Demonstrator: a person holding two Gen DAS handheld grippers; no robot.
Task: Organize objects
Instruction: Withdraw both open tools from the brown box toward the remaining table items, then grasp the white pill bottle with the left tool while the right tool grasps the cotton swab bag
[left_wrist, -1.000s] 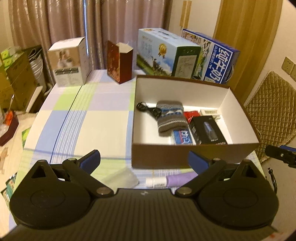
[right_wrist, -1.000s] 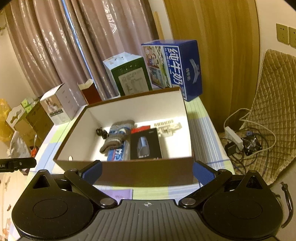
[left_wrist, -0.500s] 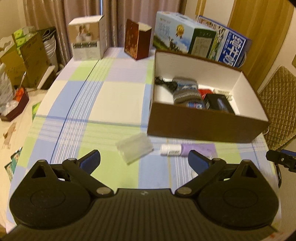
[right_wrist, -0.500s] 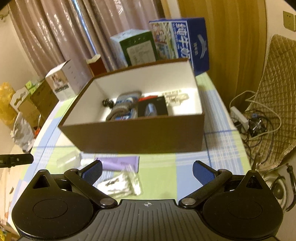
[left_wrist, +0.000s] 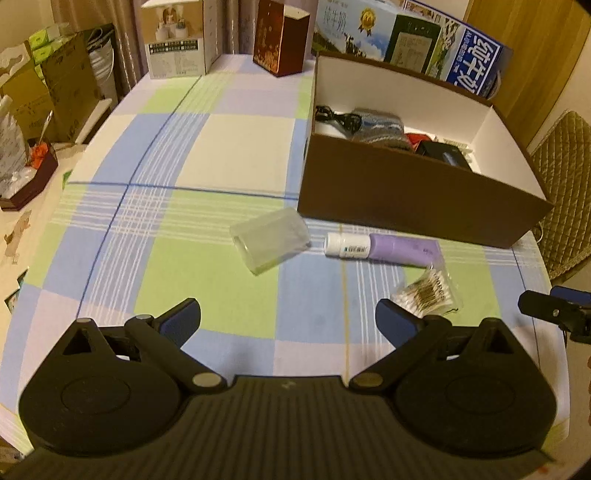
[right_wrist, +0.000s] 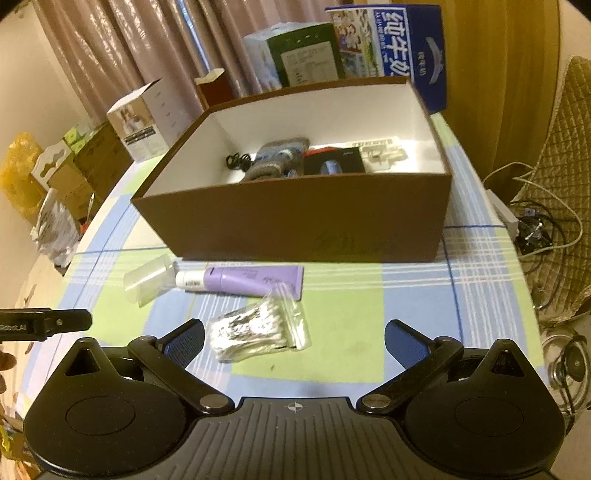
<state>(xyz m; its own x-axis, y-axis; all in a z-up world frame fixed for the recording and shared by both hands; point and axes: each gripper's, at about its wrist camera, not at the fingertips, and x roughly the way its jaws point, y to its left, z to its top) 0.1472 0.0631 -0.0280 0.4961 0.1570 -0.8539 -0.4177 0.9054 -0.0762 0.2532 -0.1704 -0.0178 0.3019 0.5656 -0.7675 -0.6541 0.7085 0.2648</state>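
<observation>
- On the checked tablecloth (left_wrist: 229, 147), a brown box (left_wrist: 406, 192) with white inner walls sits toward two o'clock from the left gripper (left_wrist: 288, 319).
- Inside it lie a knitted grey sock (right_wrist: 273, 162), a coiled black cable (right_wrist: 238, 161) and a black packet (right_wrist: 334, 160).
- Just in front of the box: a clear plastic case (left_wrist: 269, 240) at twelve o'clock, a purple tube (left_wrist: 384, 248) with a white cap at one o'clock.
- A bag of cotton swabs (right_wrist: 258, 328) lies between the right gripper's (right_wrist: 294, 341) tips, touching neither.
- Both tongs gape wide, holding nothing.
- Cartons stand behind the box: a blue milk carton (right_wrist: 410, 48), a green-and-white carton (right_wrist: 295, 59).
</observation>
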